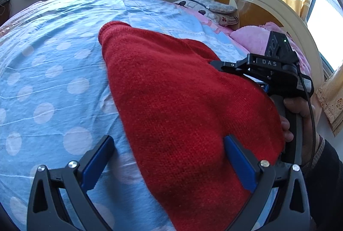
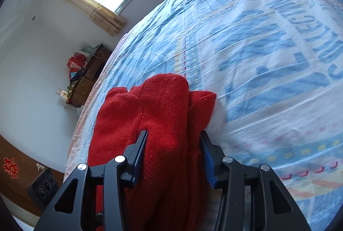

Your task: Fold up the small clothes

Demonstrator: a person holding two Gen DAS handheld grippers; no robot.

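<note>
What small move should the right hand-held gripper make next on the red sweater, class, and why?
Probably close the right hand-held gripper on the bunched fold of the red sweater between its fingers. The knit lies rumpled on the blue bedsheet, not yet a flat fold. The left hand-held gripper stands wide open over the sweater's edge.

Left gripper [image 1: 169, 158] jaws wide apart, right gripper [image 2: 173, 153] half-spread, angled downward, hand [image 1: 300, 115] gripping its handle
</note>
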